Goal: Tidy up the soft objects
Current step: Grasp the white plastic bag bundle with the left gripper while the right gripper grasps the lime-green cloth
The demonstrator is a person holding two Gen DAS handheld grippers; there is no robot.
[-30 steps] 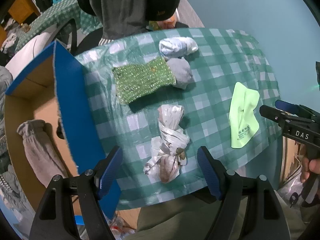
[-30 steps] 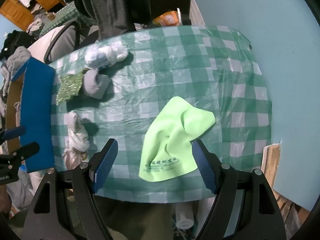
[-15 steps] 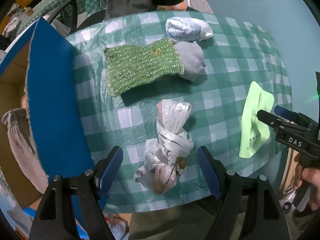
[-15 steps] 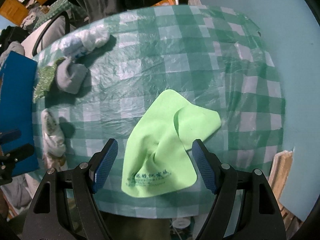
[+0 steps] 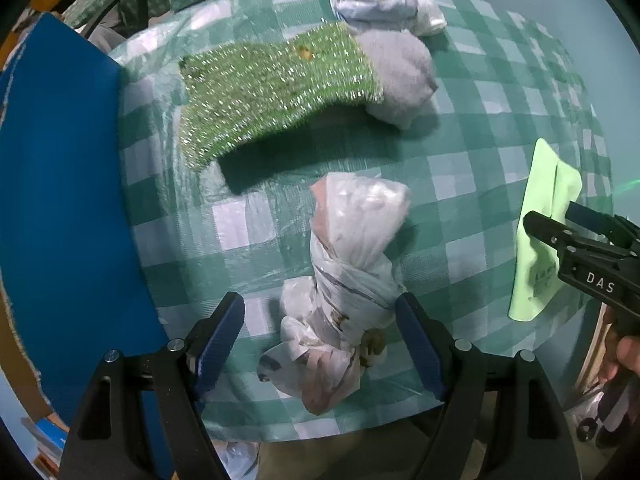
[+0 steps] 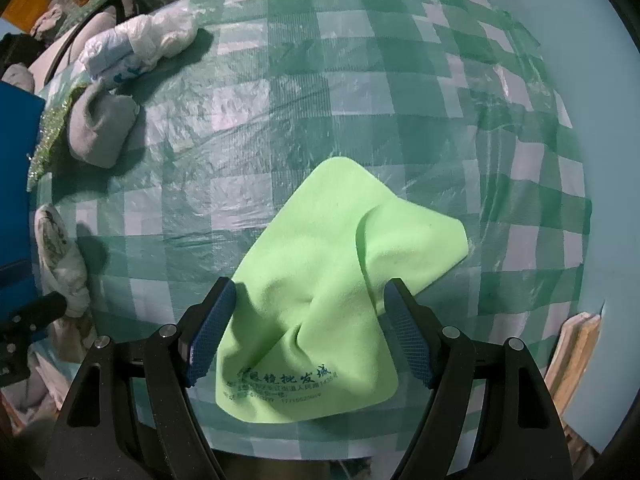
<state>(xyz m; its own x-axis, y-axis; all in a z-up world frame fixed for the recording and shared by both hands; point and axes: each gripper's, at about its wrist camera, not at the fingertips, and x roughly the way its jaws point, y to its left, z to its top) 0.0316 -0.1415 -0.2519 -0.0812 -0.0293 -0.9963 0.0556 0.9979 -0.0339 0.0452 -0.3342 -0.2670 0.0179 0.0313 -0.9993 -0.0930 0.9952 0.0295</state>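
A knotted whitish plastic bag bundle (image 5: pixel 344 280) lies on the green checked tablecloth (image 5: pixel 472 152). My left gripper (image 5: pixel 320 312) hangs open above it, one finger on each side of its knot. A lime green cloth (image 6: pixel 320 304) with dark print lies crumpled near the table's front edge. My right gripper (image 6: pixel 310 300) stands open over that cloth, fingers apart on either side, not pressing it. A glittery green cloth (image 5: pixel 276 88), a grey sock ball (image 5: pixel 400 76) and a pale blue-white bag bundle (image 5: pixel 384 4) lie farther back. The right gripper (image 5: pixel 560 220) shows at the left wrist view's right edge.
A blue-edged cardboard box (image 5: pixel 60 200) stands against the table's left side. A light blue wall (image 6: pixel 592 80) runs along the right. A person's hand (image 5: pixel 624 356) holds the right tool. Chairs and clutter stand behind the table.
Both grippers have come down toward the table, so the bag bundle and the lime cloth loom larger between their fingers. Neither pair of jaws has changed its width.
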